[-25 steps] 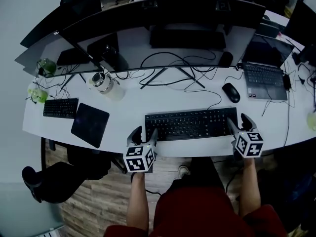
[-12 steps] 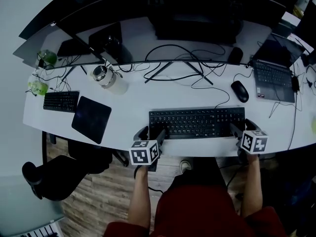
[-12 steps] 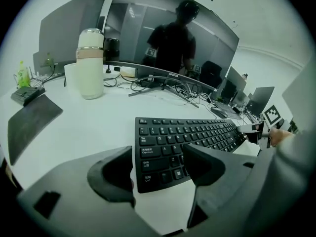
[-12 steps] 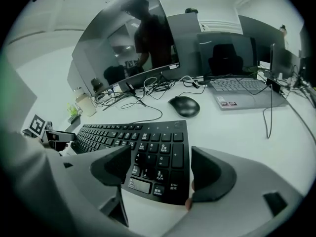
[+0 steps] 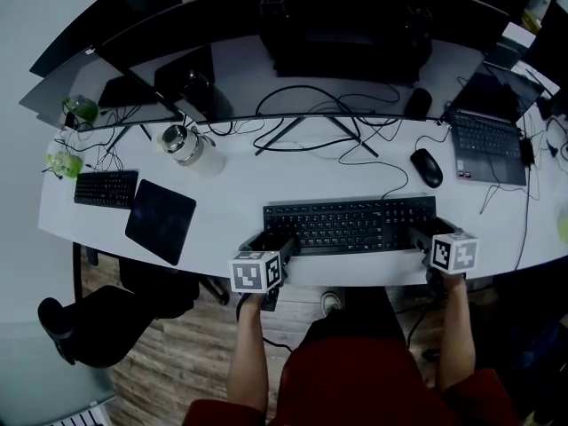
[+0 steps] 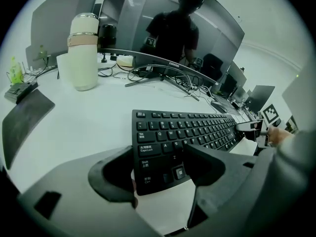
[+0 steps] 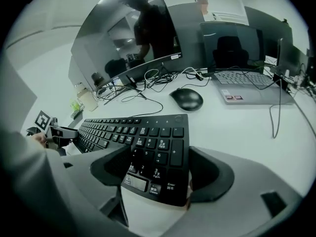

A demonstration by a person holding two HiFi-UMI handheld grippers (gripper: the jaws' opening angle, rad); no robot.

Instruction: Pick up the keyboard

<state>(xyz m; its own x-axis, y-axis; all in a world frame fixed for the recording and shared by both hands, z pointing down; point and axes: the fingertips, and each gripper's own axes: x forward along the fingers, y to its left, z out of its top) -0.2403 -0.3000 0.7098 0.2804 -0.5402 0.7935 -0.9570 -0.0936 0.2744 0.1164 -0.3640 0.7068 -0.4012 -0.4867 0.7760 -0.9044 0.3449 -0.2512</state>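
Over the keyboard's [image 5: 351,223] 2 ends, left gripper [image 5: 271,243] and right gripper [image 5: 426,234] gape wide; closing unevenly could tilt or drop it.

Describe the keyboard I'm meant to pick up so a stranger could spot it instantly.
On the white desk, look in front of the big curved monitor, at the near edge. The keyboard there is long, black, with a number pad, and the open left gripper and right gripper straddle its ends; the other keyboard, far left beside a dark pad, is much shorter.
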